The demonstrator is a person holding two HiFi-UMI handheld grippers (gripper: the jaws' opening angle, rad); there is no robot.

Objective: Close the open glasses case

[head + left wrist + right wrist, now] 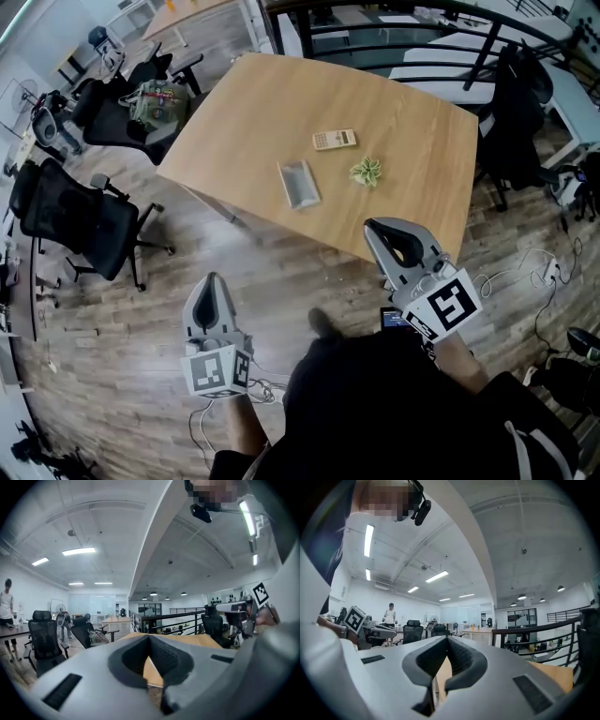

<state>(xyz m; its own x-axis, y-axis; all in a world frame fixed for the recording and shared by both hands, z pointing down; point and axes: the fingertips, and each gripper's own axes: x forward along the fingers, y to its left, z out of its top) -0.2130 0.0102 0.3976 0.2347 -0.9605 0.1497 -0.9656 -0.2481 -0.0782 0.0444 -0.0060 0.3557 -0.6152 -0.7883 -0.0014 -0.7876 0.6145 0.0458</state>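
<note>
Glasses case (299,183) lies mid-tabletop (422,141), long axis running away from us, slightly slanted. We hold both tools short of it. The right hand-held gripper (374,227) is at the near tabletop edge and is the nearer one, with the case ahead to its left. The left hand-held gripper (214,278) is over the floor, farther back. Both have jaws pressed together with nothing between.
</note>
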